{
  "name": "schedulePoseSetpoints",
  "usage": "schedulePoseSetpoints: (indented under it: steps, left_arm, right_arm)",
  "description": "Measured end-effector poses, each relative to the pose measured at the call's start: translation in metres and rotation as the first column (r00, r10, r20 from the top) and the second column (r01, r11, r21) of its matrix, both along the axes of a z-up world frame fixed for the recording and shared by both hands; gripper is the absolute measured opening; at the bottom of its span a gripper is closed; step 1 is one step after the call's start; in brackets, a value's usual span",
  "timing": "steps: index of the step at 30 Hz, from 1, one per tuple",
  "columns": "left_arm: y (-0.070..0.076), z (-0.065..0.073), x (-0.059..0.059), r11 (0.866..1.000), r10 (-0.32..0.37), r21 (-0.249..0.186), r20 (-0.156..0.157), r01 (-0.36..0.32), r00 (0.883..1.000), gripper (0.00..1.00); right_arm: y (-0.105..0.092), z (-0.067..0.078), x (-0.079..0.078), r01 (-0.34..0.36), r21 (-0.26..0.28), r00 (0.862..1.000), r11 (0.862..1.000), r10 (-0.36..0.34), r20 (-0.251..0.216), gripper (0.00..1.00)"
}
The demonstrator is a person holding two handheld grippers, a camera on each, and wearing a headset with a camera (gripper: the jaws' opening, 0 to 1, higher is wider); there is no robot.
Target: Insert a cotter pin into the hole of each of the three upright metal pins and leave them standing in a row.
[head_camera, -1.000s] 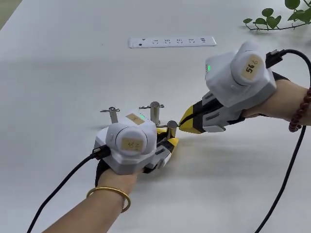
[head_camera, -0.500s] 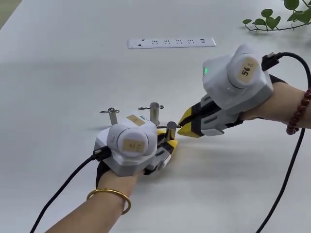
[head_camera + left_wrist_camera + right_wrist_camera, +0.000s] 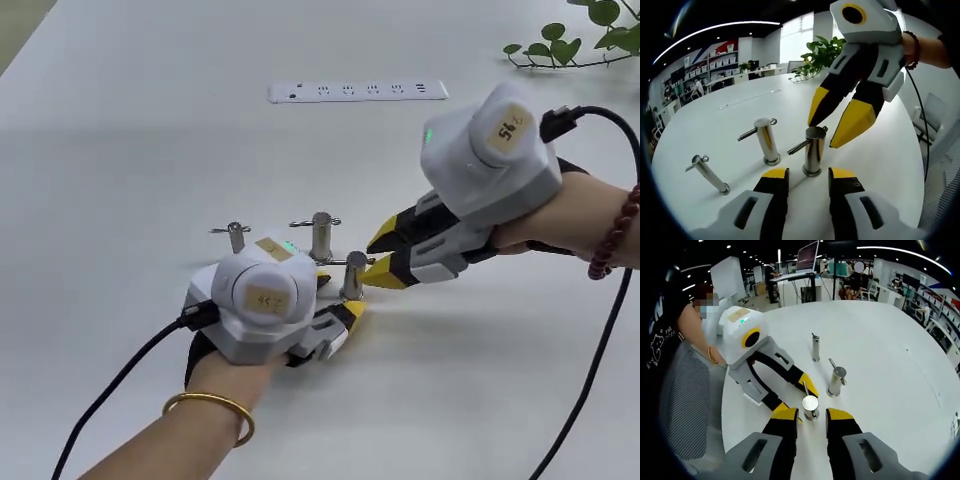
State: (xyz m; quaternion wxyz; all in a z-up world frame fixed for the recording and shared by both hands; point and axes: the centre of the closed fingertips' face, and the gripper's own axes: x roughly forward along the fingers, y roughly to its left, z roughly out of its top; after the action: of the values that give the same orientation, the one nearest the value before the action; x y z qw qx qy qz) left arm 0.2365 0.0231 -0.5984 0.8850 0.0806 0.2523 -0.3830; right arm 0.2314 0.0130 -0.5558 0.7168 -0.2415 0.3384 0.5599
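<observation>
White table [image 3: 120,150] carries three upright metal pins in a row, and each one has a cotter pin through the hole near its top. The nearest metal pin [image 3: 353,276] stands between the two grippers. Its cotter pin [image 3: 798,146] sticks out on one side as a thin rod, and a small loop shows on the other side. The left gripper [image 3: 336,298] lies low on the table, and its yellow-tipped fingers [image 3: 776,176] are open. In the left gripper view, the base of the nearest metal pin stands at the gap between them, apart from both. The right gripper [image 3: 378,260] comes from the other side. Its fingers [image 3: 852,120] are also open and hold nothing, with the tips just beside the top of the same pin, close to the loop. The middle metal pin [image 3: 321,238] and the far metal pin [image 3: 237,239] stand apart from both grippers. A power strip [image 3: 357,90] lies further back on the table, and green leaves [image 3: 560,40] show at the far corner.
</observation>
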Motion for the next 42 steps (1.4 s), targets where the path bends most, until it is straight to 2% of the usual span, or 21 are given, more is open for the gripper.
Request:
schedulePoseSetpoints:
  steps: [3,5,8,13,24,26,39,42]
  left_arm:
    - [0.004,-0.003,-0.001,1.0,0.01,0.011,-0.022,-0.01,1.0,0.34]
    - [0.006,0.0,-0.002,1.0,0.005,0.008,-0.006,-0.005,1.0,0.36]
    - [0.008,0.005,-0.002,1.0,0.01,-0.018,-0.015,-0.011,1.0,0.39]
    - [0.014,0.011,-0.002,0.999,0.036,-0.029,-0.022,-0.036,0.999,0.46]
    - [0.019,0.033,-0.009,0.994,0.049,-0.095,-0.018,-0.05,0.999,0.6]
    - [0.019,0.035,-0.011,0.995,0.044,-0.093,-0.015,-0.045,0.999,0.63]
    - [0.031,0.05,-0.018,0.991,0.058,-0.122,-0.001,-0.058,0.998,0.68]
    - [0.035,0.051,-0.017,0.989,0.071,-0.127,-0.01,-0.071,0.997,0.7]
  right_arm:
    - [0.002,0.0,-0.001,-0.004,-0.003,1.0,1.0,0.004,0.008,0.18]
    - [0.003,0.0,-0.002,-0.003,-0.001,1.0,1.0,0.003,0.005,0.18]
    - [0.007,-0.001,-0.004,-0.012,-0.005,1.0,1.0,0.012,0.005,0.18]
    - [0.009,-0.004,-0.001,-0.018,-0.016,1.0,1.0,0.018,0.009,0.18]
    - [0.018,-0.01,0.0,-0.039,-0.033,0.999,0.999,0.039,-0.004,0.15]
    - [0.019,-0.011,-0.001,-0.04,-0.034,0.999,0.999,0.039,-0.01,0.14]
    - [0.02,-0.014,0.0,-0.076,-0.071,0.997,0.995,0.075,-0.009,0.09]
    - [0.02,-0.014,0.0,-0.074,-0.069,0.997,0.995,0.073,-0.016,0.09]
